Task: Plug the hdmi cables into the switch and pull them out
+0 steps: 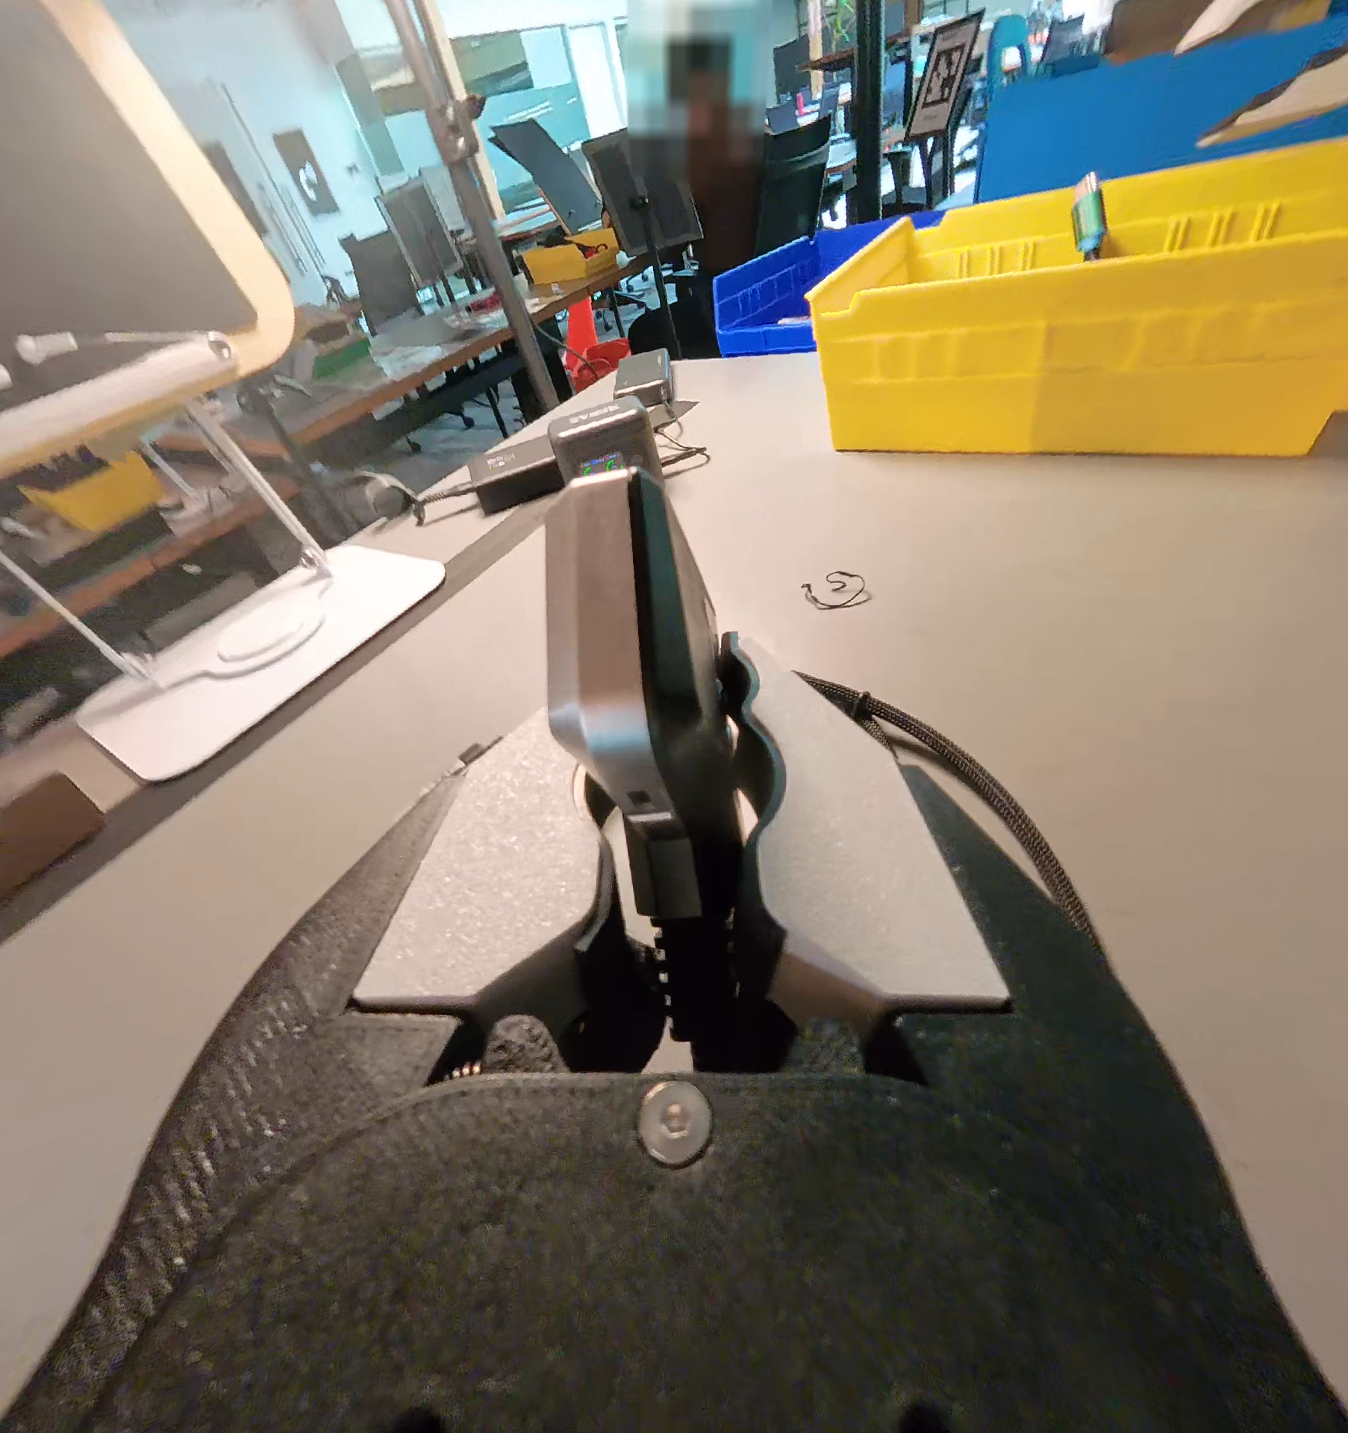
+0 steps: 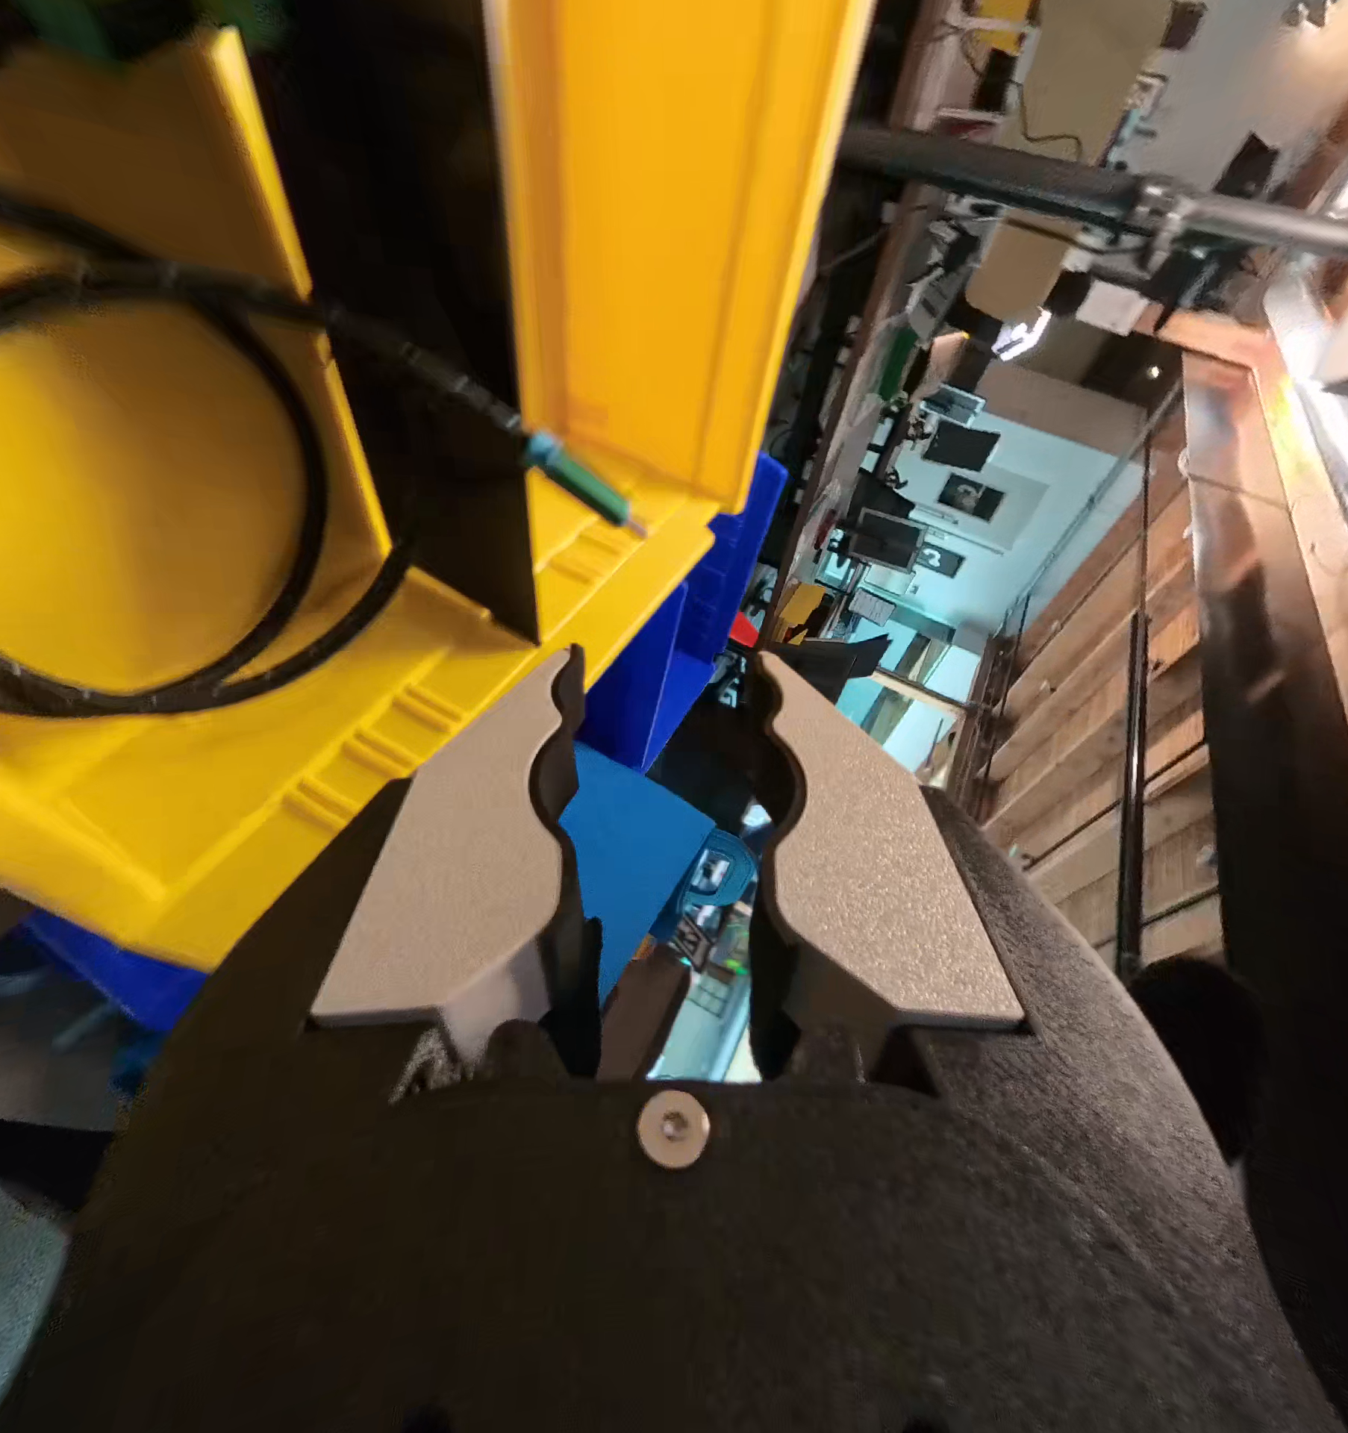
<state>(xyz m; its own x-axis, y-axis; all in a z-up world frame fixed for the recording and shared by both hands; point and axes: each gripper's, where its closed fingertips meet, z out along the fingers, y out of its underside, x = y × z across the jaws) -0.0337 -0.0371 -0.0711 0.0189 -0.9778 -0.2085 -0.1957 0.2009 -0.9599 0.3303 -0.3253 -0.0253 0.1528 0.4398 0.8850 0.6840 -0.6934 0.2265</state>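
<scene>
While your left gripper point(image 1: 655, 698) is clamped on the switch point(image 1: 624, 620), holding the flat grey-and-black box on edge above the grey table point(image 1: 1043, 698), a plug point(image 1: 667, 868) sits in its near end with the ribbed strain relief running back between the jaws. A braided black cable point(image 1: 989, 806) trails off to the right of the fingers; whether it belongs to that plug you cannot tell from here.

Your right gripper point(image 2: 667, 682) is spread and empty, tipped sideways just beside the yellow bin point(image 2: 268, 791). Inside that bin lies a coiled black cable point(image 2: 268, 434), its green-sleeved plug point(image 2: 578, 485) resting against the divider. The same bin point(image 1: 1082, 372) shows across the table in the left wrist view, with the blue bin point(image 1: 764, 302) behind it.

The switch looks light, rigid and smooth-sided, so it may twist in the grip when a plug is pushed or pulled; keep the force straight along the port. The cable is limp and springy, a poor place to take hold. Pinch the stiff plug body across its flat faces, not the braid, and pull straight, since side load could strain the connector.
</scene>
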